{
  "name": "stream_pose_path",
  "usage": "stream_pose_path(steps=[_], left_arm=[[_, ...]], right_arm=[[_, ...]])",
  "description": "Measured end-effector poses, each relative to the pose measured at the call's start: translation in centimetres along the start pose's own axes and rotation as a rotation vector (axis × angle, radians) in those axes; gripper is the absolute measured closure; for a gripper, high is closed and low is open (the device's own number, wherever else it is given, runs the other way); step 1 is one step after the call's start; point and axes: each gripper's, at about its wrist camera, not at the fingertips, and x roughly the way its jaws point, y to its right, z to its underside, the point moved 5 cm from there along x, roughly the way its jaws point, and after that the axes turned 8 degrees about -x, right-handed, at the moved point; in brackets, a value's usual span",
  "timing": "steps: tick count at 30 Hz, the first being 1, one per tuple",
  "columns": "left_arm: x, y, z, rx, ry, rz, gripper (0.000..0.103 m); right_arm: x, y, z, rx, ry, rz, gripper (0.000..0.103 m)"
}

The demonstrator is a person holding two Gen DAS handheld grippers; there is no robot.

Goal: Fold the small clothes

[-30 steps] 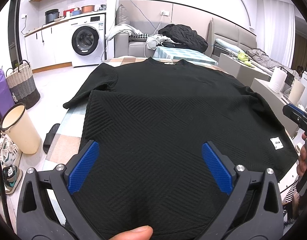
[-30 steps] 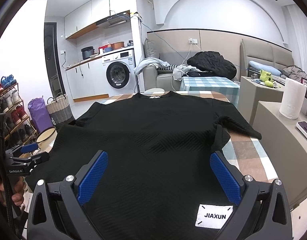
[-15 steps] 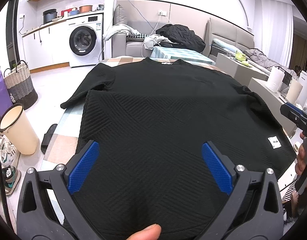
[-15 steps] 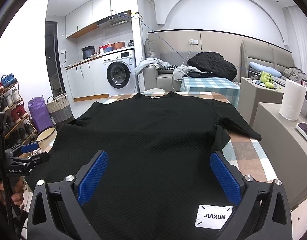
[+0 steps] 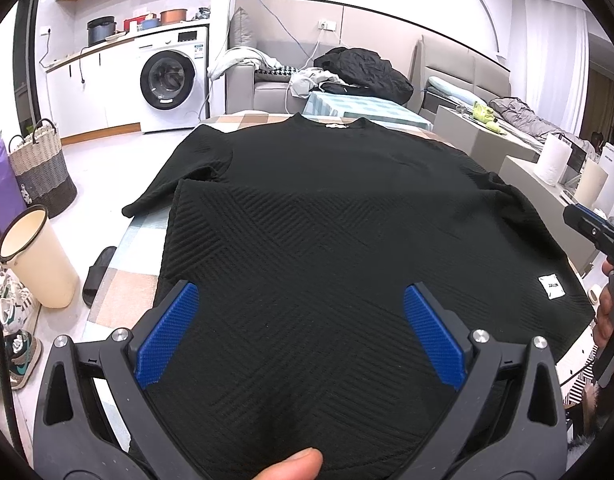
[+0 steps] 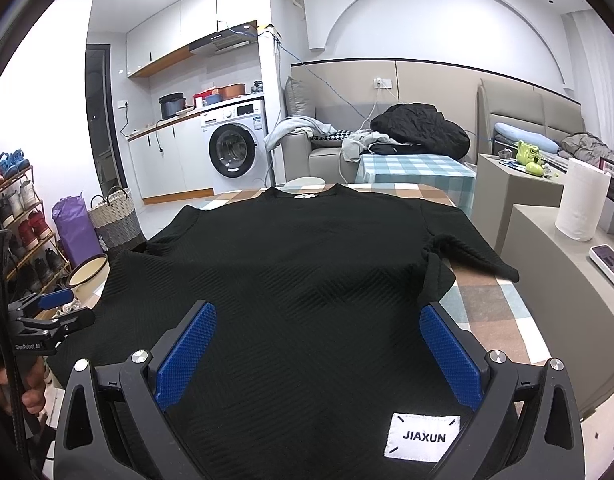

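Observation:
A black textured sweater (image 5: 327, 220) lies spread flat on a checked table, collar at the far end, hem toward me. It also shows in the right wrist view (image 6: 307, 280), with a white JIAXUN label (image 6: 423, 436) near the hem's right corner. My left gripper (image 5: 301, 316) is open over the hem's left part, holding nothing. My right gripper (image 6: 317, 340) is open over the hem's right part, holding nothing. The left sleeve (image 5: 167, 188) hangs toward the table's left edge; the right sleeve (image 6: 471, 256) lies folded out on the right.
The checked table (image 6: 491, 312) shows bare at the right of the sweater. A cream bucket (image 5: 39, 256), a slipper (image 5: 97, 276) and woven basket (image 5: 43, 172) stand on the floor to the left. A paper roll (image 6: 583, 204) stands on a grey counter to the right.
Both grippers have stayed open over the hem. The left wrist view has shifted slightly, with the sweater sitting a little lower and further right in view.

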Motion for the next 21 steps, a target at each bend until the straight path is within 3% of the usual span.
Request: stream_pose_path(steps=[10,21], left_arm=[[0.8,-0.8,-1.5,-0.021,-0.006,-0.018,0.001],[1.6,-1.6,-5.1,-0.034,0.008,-0.032,0.001]], right_arm=[[0.3,-0.1,-0.9,0.005,-0.009,0.01,0.0],[1.2,1.9,-3.0,0.11,-0.049,-0.026,0.0]])
